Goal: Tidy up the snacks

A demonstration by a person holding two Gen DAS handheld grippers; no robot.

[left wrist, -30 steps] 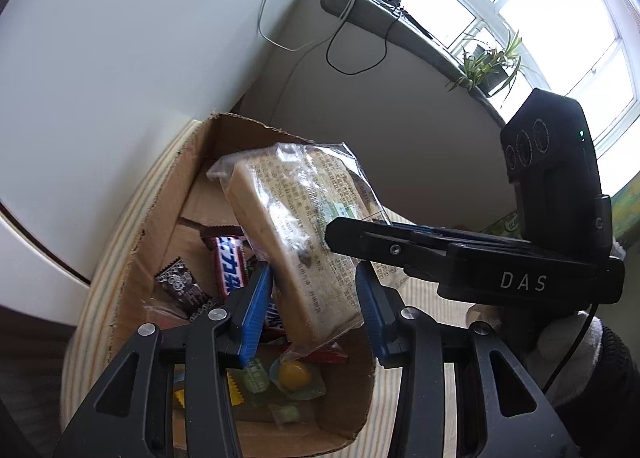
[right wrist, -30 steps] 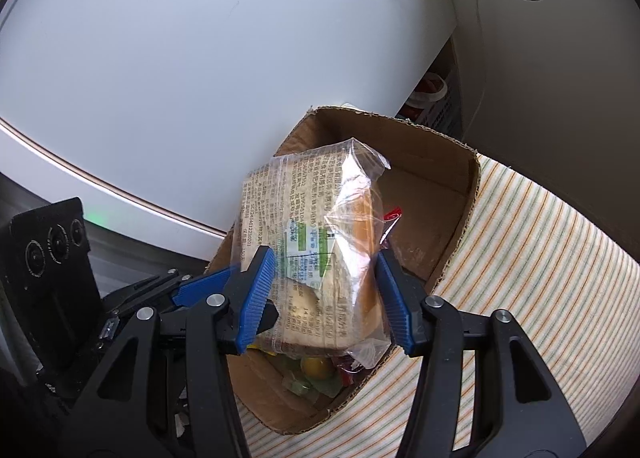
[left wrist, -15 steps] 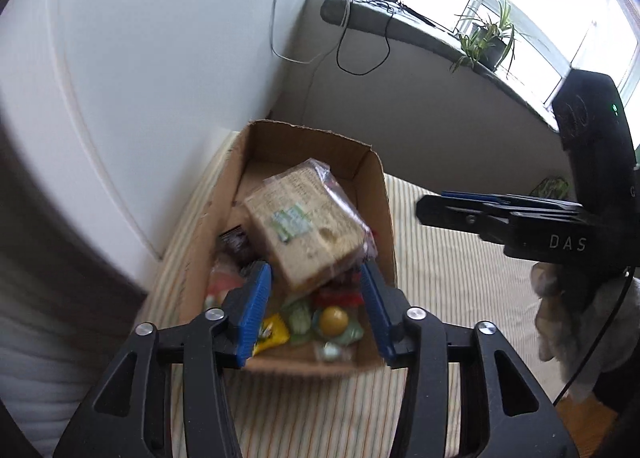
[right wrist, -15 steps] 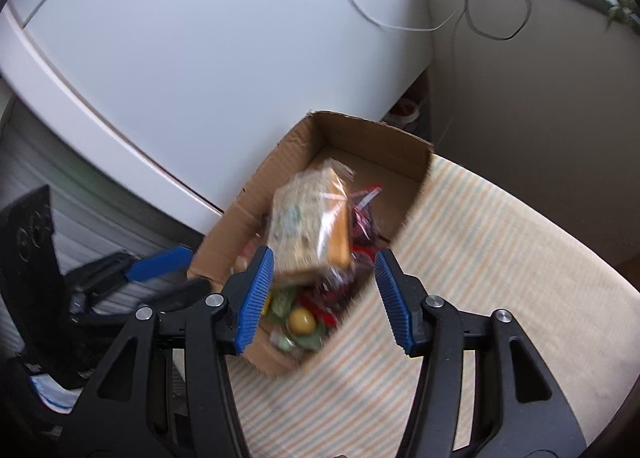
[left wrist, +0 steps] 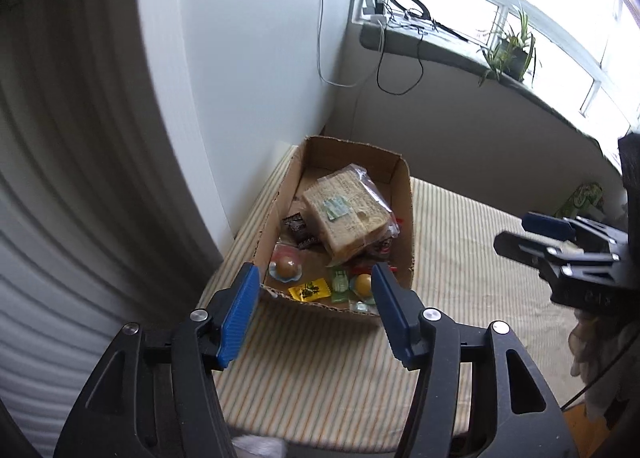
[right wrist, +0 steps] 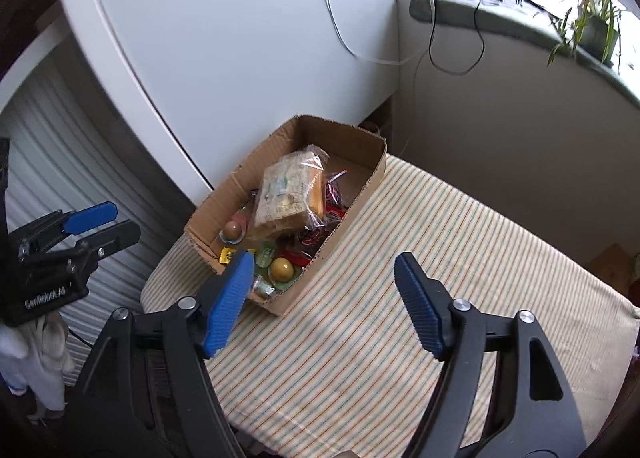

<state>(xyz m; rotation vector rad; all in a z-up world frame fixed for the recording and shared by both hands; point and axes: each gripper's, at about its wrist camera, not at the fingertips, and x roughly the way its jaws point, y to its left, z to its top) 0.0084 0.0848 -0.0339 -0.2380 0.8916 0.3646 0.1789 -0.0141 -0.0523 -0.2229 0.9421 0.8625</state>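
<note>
- The left gripper has its jaws opening, blue fingers well apart, and nothing between them; the cardboard box lies beyond and below the tips, untouched.
- The right gripper is likewise opening, its fingers spread wide (wider than the left pair, by the look of it) and empty; the box sits past its left finger, and bare striped cloth lies between the tips.
- The bagged bread, a tan loaf in a clear wrapper with a small green label, lies tilted inside the box, on top of the smaller snacks and free of both grippers.
- Ahead of the left fingers, at the near end of the box, lie small items: a yellow packet, a green wrapped sweet, two round sweets in cups and dark wrapped pieces farther in.
- The box stands on the table, near its far corner and close to a white cabinet; the rest of the cloth shows no loose snack in either view.
- Judged from this, the gathering looks largely done: every snack in sight is already in the box, the bread included.
- What may be left is tidying (the loaf rests askew on the pile), though I cannot tell whether more snacks wait outside the frames.
</note>
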